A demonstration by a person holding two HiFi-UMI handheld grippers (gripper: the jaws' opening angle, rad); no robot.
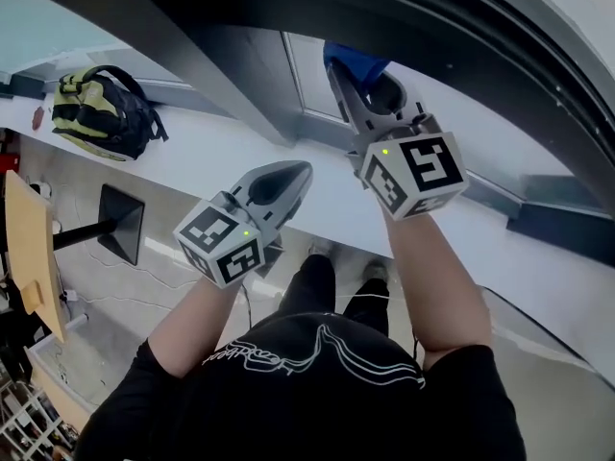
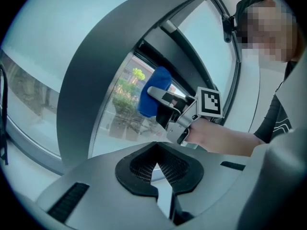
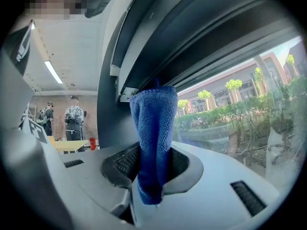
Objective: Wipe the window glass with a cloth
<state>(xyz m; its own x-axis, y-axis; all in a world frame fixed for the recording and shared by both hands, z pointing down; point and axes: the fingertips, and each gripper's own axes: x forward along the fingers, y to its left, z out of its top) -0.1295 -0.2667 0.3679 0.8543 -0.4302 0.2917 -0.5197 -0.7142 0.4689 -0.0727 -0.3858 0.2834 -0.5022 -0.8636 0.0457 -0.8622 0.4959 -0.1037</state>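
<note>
My right gripper [image 3: 151,176] is shut on a blue cloth [image 3: 154,138], which stands up out of the jaws in a fold. In the head view that gripper [image 1: 348,80] is raised, and the cloth [image 1: 354,61] presses against the window glass [image 1: 312,80] just under the dark curved frame [image 1: 404,17]. My left gripper [image 1: 293,173] hovers lower, over the white sill [image 1: 192,147], shut with nothing in it. Its own view looks over its closed jaws [image 2: 158,169] at the cloth [image 2: 154,91] on the glass [image 2: 120,111].
A yellow-and-black backpack [image 1: 99,111] lies on the sill at the left. A black stand base [image 1: 122,222] and cables are on the floor below. Trees and buildings show through the glass [image 3: 240,114]. Two people [image 3: 73,116] stand far back in the room.
</note>
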